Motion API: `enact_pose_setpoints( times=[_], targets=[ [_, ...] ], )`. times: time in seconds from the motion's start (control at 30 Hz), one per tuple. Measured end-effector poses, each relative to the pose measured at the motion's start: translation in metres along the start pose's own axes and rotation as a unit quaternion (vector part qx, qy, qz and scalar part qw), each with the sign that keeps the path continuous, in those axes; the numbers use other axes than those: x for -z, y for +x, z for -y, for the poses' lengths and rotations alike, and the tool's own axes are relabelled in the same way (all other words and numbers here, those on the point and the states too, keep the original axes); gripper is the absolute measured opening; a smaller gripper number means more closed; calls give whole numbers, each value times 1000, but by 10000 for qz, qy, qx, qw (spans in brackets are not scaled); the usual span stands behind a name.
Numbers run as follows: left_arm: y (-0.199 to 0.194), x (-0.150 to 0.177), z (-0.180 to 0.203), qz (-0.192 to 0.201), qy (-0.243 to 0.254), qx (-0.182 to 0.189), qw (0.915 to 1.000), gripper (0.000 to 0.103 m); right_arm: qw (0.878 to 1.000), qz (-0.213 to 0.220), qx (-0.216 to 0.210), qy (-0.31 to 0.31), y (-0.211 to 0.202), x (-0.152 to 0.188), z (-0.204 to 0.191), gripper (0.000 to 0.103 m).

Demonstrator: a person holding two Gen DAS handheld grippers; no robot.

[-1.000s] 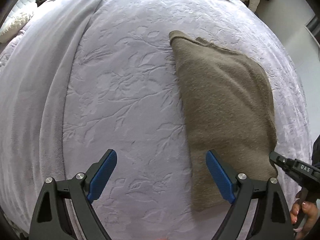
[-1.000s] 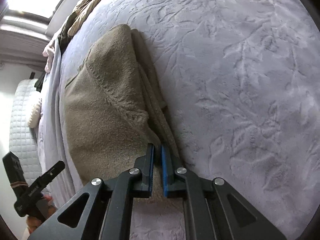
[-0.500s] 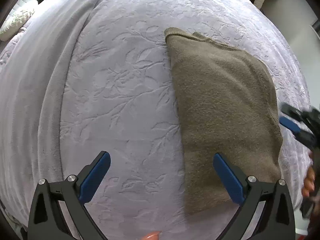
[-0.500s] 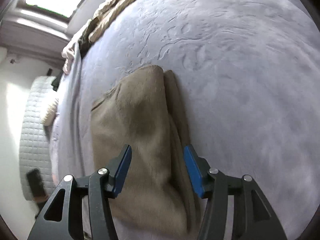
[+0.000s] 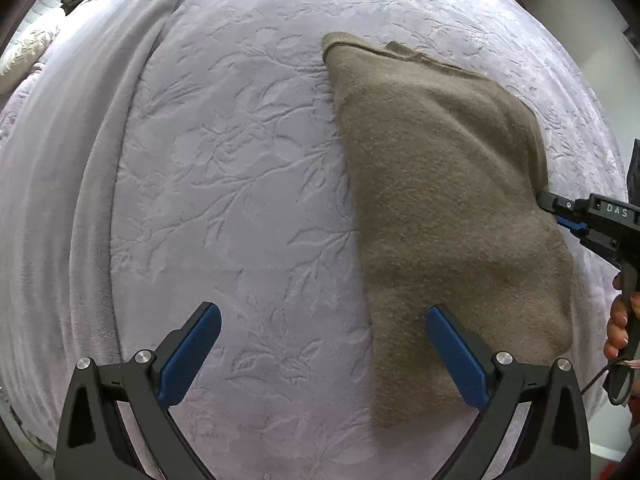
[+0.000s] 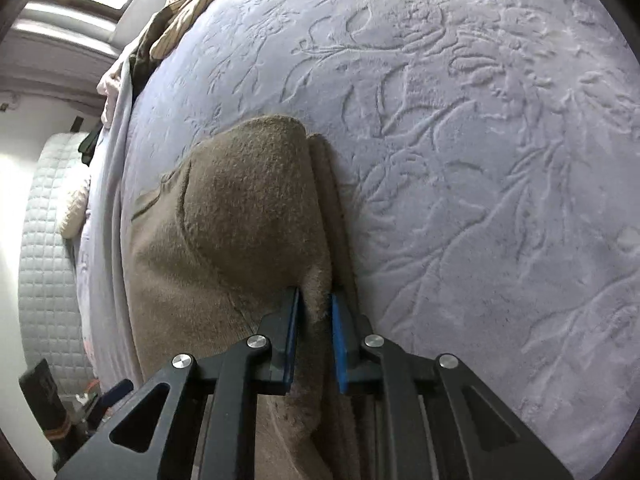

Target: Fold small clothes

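A brown knit garment (image 5: pixel 440 200) lies folded lengthwise on the lilac embossed bedspread (image 5: pixel 240 160). My left gripper (image 5: pixel 322 312) hovers wide open over the garment's near left edge, with its right finger above the cloth and its left finger above bare bedspread; it holds nothing. My right gripper (image 5: pixel 560 210) comes in at the garment's right edge. In the right wrist view its jaws are closing, and the right gripper (image 6: pixel 315 296) pinches a raised ridge of the garment (image 6: pixel 240 216) between the blue pads.
A pale grey blanket (image 5: pixel 60 160) runs along the left of the bed. A heap of beige and pink clothes (image 6: pixel 180 20) lies at the far end. A person's hand (image 5: pixel 618 332) holds the right gripper's handle. A white quilted cushion (image 6: pixel 44 260) stands beyond the bed.
The right gripper let go of the garment's edge, shifted along it with jaws apart, then closed on a fold again. The left gripper's jaws widened a little; it stayed in place.
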State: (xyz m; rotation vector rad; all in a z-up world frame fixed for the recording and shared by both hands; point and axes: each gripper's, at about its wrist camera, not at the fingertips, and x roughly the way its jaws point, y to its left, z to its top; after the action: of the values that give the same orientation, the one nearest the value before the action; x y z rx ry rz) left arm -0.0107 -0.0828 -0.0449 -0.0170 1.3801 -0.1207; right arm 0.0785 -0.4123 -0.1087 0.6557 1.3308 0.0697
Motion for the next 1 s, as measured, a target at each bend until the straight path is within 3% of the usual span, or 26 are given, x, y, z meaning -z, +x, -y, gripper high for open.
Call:
enact_pose_setpoints(
  times=[0.57,0.6,0.67,0.7,0.87,1.0],
  targets=[
    [2,2,11,86,82,-232,9997,103,9990,-231,-47,386,-37,39,22,22],
    [3,2,11,72,83,-243,9996,103,9990,-268,-53,361,-37,42,21,27],
    [5,2,13,43,91,-290,9995,103,9991,-328,-5,286,-36,45,18,60],
    [5,2,15,20,97,-303,9995,103,9991,-332,42,254,-36,46,17,80],
    [16,3,15,-294,93,-264,9992,103,9990,-349,-39,270,-40,57,17,83],
    [21,5,15,-332,129,-264,9990,103,9992,-314,49,241,-45,61,19,83]
  ],
)
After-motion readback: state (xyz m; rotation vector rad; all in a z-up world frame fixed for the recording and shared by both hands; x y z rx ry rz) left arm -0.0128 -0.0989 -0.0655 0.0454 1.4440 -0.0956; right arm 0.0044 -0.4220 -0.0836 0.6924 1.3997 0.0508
